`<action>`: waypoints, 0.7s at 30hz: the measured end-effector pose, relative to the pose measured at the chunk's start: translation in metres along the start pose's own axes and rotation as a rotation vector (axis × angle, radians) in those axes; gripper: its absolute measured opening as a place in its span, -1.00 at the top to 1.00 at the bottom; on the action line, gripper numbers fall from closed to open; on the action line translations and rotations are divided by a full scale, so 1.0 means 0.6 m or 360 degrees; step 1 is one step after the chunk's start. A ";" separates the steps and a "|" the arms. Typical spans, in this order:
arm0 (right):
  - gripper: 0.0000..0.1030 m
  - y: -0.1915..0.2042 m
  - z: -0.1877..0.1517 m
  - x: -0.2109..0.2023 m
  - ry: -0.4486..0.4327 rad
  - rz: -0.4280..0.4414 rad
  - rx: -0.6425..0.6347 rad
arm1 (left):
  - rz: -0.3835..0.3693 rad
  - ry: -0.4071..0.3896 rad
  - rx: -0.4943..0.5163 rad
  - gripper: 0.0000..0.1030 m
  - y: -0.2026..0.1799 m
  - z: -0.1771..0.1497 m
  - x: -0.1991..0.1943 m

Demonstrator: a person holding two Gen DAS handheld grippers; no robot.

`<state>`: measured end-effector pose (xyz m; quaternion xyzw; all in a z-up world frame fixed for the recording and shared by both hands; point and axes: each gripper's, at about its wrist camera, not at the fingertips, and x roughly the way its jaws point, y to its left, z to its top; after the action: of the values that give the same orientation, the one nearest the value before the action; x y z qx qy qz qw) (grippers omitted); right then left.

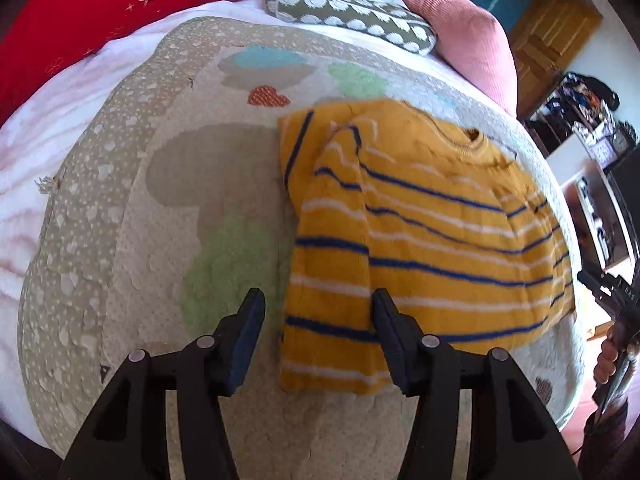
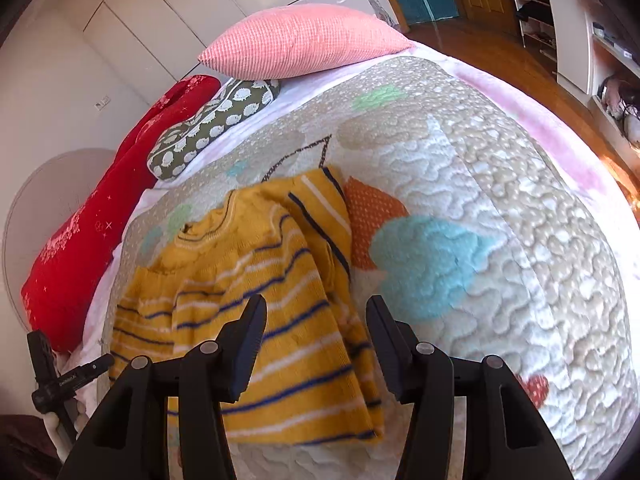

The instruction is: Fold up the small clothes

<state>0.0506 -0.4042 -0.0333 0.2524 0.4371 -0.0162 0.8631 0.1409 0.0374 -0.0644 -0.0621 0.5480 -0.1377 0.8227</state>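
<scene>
Our left hand-held gripper (image 1: 318,308) hangs with its jaws spread wide and nothing between them, poised over the hem end of the small mustard-yellow knitted sweater with navy and white stripes (image 1: 420,240); one finger sits above the bare quilt, the other above the knit. Our right hand-held gripper (image 2: 316,314) is likewise open and empty, straddling the sweater's opposite long edge. We judge that we are mid-fold: one sleeve already lies turned in across the body, and the far sleeve appears to be folded in too, so the sides look gathered. The next move, as we read it, calls for lowering both grippers to pinch the hem at its two corners and carry it up toward the collar, keeping the layers from sliding. The sweater lies flat on the beige quilted cotton bedspread with pastel patches (image 2: 500,208), near the bed's near edge, collar pointing toward the pillows. The knit looks soft and a little rumpled, with the neckline ribbed and its edges uneven.
</scene>
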 end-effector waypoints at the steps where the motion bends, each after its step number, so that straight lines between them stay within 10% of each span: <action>1: -0.08 -0.005 -0.014 -0.003 0.0010 -0.0012 -0.0012 | 0.0006 0.0033 0.0050 0.58 -0.008 -0.005 0.007; 9: -0.07 -0.021 -0.075 0.014 0.0074 -0.0011 0.0002 | 0.0240 -0.0002 0.0096 0.81 -0.003 0.013 -0.013; 12: 0.77 -0.014 -0.080 0.030 0.0165 0.0042 -0.0016 | 0.0326 0.0039 0.0102 0.80 0.000 0.004 0.002; 21: 0.75 -0.041 -0.061 0.001 0.0119 -0.0180 0.0007 | 0.0326 -0.0015 -0.0068 0.37 0.041 -0.004 -0.015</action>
<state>0.0179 -0.4091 -0.0621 0.2296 0.4827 -0.0564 0.8433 0.1391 0.0638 -0.0635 -0.0239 0.5506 -0.0408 0.8334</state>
